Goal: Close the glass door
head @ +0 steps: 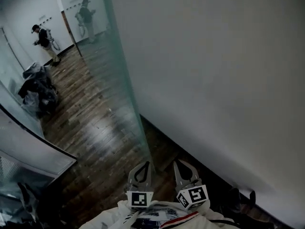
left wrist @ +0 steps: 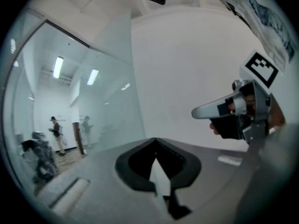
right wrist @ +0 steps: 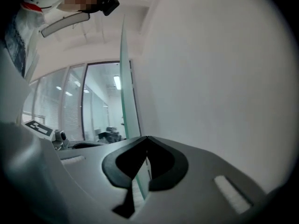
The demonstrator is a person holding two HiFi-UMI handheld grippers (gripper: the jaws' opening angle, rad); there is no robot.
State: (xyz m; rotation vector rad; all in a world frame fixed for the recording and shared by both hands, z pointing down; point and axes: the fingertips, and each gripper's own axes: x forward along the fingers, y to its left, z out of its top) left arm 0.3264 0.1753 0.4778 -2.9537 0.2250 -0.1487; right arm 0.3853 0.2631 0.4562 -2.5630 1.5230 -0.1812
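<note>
holding your left gripper (head: 146, 163) and right gripper (head: 177, 162) closed and empty at lower centre of the frame, you face the glass door (head: 124, 80) edge-on, standing just beside the white wall (head: 214, 80).

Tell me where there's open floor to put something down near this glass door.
The wooden floor is bare between the glass door and the pile of bags. The dark wedge between the door and the white wall is narrow. It's crowded at the left by the pile and the glass partition.

glass door (head: 121, 80) left of wall (head: 214, 70)
</note>
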